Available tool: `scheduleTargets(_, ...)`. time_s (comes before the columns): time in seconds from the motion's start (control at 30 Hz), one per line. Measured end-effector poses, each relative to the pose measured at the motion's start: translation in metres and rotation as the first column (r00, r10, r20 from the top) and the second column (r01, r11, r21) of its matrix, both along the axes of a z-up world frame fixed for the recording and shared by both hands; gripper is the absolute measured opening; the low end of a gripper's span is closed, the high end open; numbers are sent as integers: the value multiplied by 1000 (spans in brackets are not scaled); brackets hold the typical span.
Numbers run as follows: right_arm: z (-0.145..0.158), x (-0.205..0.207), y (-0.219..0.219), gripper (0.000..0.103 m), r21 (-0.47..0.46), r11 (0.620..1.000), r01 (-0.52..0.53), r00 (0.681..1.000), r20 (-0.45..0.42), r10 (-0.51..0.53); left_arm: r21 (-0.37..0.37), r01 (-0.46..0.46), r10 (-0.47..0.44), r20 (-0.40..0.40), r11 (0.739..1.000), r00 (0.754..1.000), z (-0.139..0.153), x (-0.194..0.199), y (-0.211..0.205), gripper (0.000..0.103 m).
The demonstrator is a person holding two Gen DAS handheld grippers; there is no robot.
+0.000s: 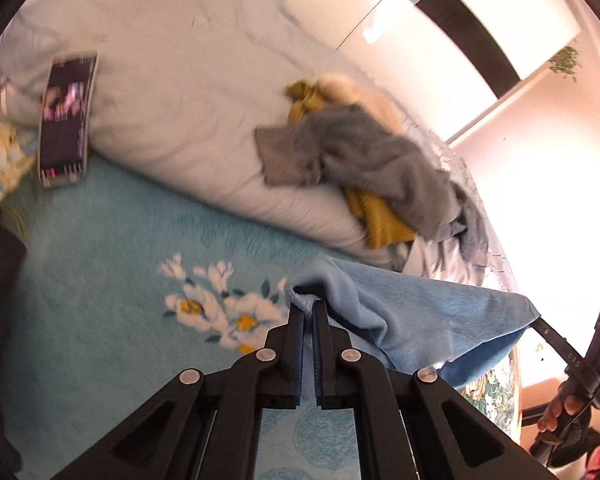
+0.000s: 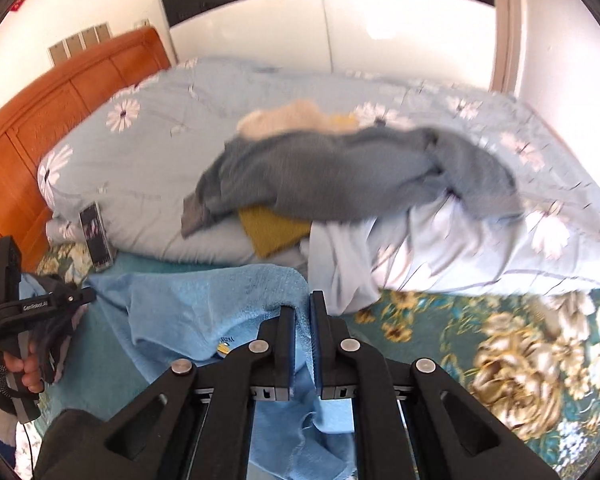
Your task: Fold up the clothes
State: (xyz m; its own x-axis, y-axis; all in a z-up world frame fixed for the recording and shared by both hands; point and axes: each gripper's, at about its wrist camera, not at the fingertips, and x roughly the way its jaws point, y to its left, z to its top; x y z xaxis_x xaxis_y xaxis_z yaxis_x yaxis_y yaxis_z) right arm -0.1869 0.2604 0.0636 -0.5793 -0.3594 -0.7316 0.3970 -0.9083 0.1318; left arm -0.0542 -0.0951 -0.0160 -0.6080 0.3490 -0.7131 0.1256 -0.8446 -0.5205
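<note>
On the bed (image 2: 500, 360), beyond my fingers, a clothes pile (image 2: 340, 176) waits; both my left fingers (image 1: 308, 308) and right fingers (image 2: 302, 308) are clamped on the blue garment (image 2: 188, 304), stretching its edge for folding.

On the duvet (image 2: 148, 168): you see the heap of clothes (image 2: 340, 172).
Left of heap: phone (image 2: 96, 242) against duvet edge.
Before duvet: garment (image 2: 204, 308), your grippers at either end.

Light blue garment (image 2: 204, 304), grey top (image 2: 340, 172), mustard cloth (image 2: 272, 228), teal floral bedspread (image 1: 140, 248)
</note>
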Motion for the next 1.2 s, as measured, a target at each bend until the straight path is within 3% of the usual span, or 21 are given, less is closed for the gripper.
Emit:
scheduleTargets(0.2, 80, 36, 27, 3, -63, 996, 64, 984, -163, -73, -59, 6, -16, -175, 998, 984, 83, 30, 1, 4)
scheduleTargets(0.33, 113, 70, 43, 2, -107, 991, 86, 965, -238, -109, -96, 4, -30, -277, 995, 960, 129, 61, 1, 4)
scheduleTargets(0.67, 138, 159, 86, 2, -182, 980, 76, 947, -296, -129, -139, -3, -54, -401, 990, 914, 167, 162, 1, 4)
scheduleTargets(0.87, 180, 196, 94, 2, -228, 974, 11, 914, -393, -102, -196, -19, -86, -511, 980, 855, 226, 203, 0, 4)
scheduleTargets(0.97, 201, 197, 95, 2, -243, 970, -16, 893, -440, -95, -214, -19, -105, -555, 977, 825, 253, 205, -3, 4)
scheduleTargets(1.07, 196, 170, 88, 2, -210, 978, -14, 914, -399, -73, -239, -13, -116, -517, 971, 848, 246, 178, -6, 4)
scheduleTargets(1.2, 130, 104, 70, 2, -138, 990, 27, 981, -185, -53, -209, 16, -90, -348, 978, 933, 178, 112, -12, 4)
